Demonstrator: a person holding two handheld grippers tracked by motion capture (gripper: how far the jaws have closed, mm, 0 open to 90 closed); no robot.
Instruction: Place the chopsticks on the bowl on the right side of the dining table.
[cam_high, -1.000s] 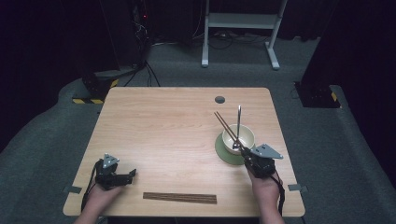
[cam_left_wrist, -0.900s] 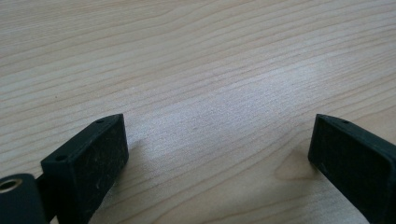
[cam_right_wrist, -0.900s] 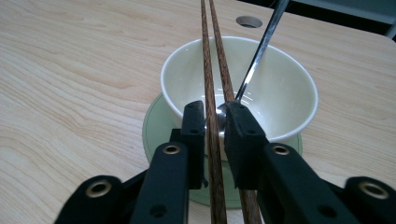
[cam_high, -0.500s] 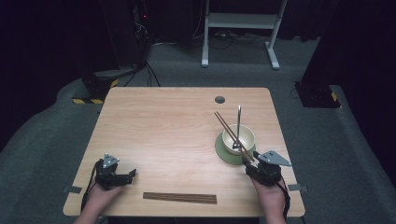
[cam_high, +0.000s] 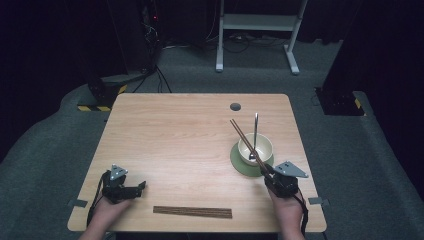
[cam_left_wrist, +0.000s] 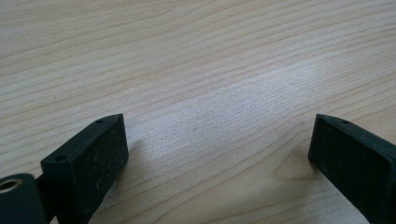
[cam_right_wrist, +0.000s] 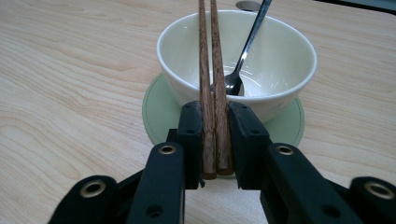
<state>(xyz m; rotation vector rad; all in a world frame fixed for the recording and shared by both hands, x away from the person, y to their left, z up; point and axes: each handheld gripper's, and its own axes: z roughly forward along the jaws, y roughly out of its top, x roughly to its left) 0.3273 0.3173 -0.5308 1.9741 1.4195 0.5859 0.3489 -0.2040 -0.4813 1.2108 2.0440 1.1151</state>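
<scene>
Two dark wooden chopsticks (cam_high: 247, 145) (cam_right_wrist: 212, 93) lie side by side across the rim of a cream bowl (cam_high: 267, 140) (cam_right_wrist: 289, 93), slanting toward the near right. The bowl stands on a green saucer (cam_high: 237, 162) (cam_right_wrist: 159, 112), and a metal spoon (cam_high: 255, 132) (cam_right_wrist: 247, 51) leans inside it. My right gripper (cam_high: 270, 175) (cam_right_wrist: 216, 135) has just been closing, and its pads now press on the chopsticks' near ends. At the near left, my left gripper (cam_high: 142, 186) (cam_left_wrist: 217, 154) rests low over bare wood with its jaws wide apart and nothing between them.
A dark brown strip (cam_high: 192, 212) lies along the near edge of the wooden table (cam_high: 175, 130), between the two hands. A round cable hole (cam_high: 235, 106) sits near the far edge. Dark floor, stands and cables surround the table.
My right gripper has slid a little back toward the near edge, along the chopsticks. The chopsticks still lean on the bowl. The left gripper has not moved.
</scene>
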